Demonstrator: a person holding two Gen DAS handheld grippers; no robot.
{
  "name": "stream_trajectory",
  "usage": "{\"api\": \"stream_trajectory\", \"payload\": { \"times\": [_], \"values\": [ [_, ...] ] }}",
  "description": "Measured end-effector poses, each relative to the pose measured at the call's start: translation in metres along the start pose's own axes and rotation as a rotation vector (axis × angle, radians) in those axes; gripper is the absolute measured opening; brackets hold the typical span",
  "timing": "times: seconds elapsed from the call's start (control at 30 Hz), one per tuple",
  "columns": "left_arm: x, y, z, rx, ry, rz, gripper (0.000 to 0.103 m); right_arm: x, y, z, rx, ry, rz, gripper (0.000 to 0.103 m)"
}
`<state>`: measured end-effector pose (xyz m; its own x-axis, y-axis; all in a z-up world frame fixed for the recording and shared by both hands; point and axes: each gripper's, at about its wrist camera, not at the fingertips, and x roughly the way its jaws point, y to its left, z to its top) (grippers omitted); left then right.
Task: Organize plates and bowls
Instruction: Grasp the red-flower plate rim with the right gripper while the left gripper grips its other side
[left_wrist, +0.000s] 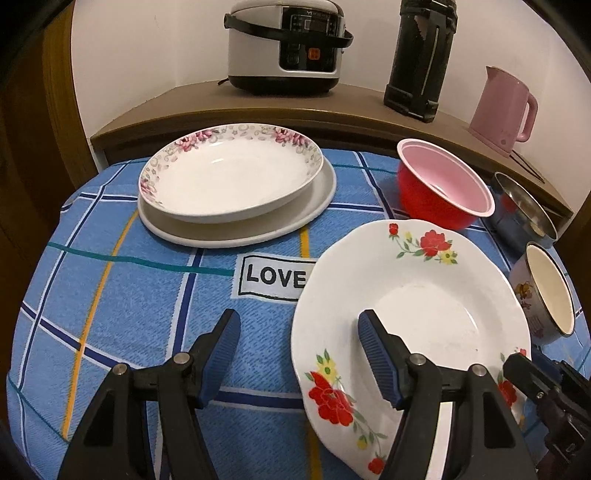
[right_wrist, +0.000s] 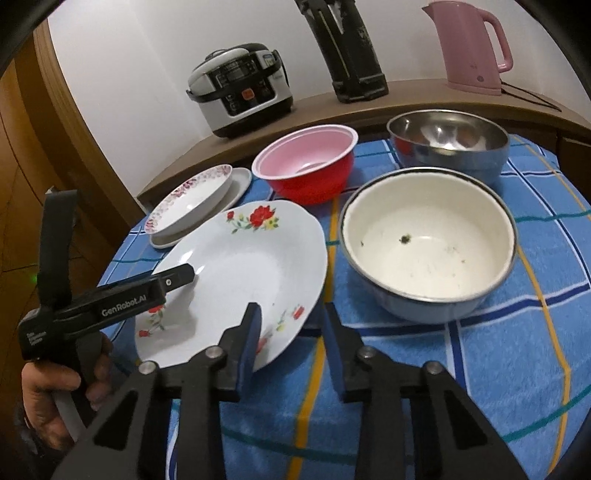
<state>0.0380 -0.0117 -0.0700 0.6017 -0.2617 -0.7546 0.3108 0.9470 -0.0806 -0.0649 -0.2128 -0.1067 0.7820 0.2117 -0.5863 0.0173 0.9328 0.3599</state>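
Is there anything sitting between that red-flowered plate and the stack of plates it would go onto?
Nothing visible: only bare blue cloth lies between the red-flowered plate and the plate stack. The red bowl sits off to the side.

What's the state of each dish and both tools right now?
left tool: open, straddling the near-left rim of the red-flower plate
right tool: open, straddling that plate's right rim
red-flower plate: tilted, empty
pink-rim plate: stacked on the plain white plate
red bowl: upright, empty
steel bowl: upright, empty
enamel bowl: upright, specks inside
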Motion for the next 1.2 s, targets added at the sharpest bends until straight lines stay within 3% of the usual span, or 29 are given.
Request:
{"api": "stream_trajectory", "payload": {
  "times": [0.43,0.57,1.2],
  "values": [
    [0.005,-0.001,0.001,-0.005,-0.003,-0.029,0.067,0.017,0.002,0.004,0.007,0.028,0.005,0.022],
    [0.005,-0.007,0.002,0.015,-0.003,-0.047,0.048,0.020,0.005,0.004,0.001,0.031,-0.003,0.021],
    [0.004,-0.005,0.000,0.013,-0.002,-0.065,0.047,0.019,0.007,0.003,-0.019,0.030,-0.027,0.021]
  ]
}}
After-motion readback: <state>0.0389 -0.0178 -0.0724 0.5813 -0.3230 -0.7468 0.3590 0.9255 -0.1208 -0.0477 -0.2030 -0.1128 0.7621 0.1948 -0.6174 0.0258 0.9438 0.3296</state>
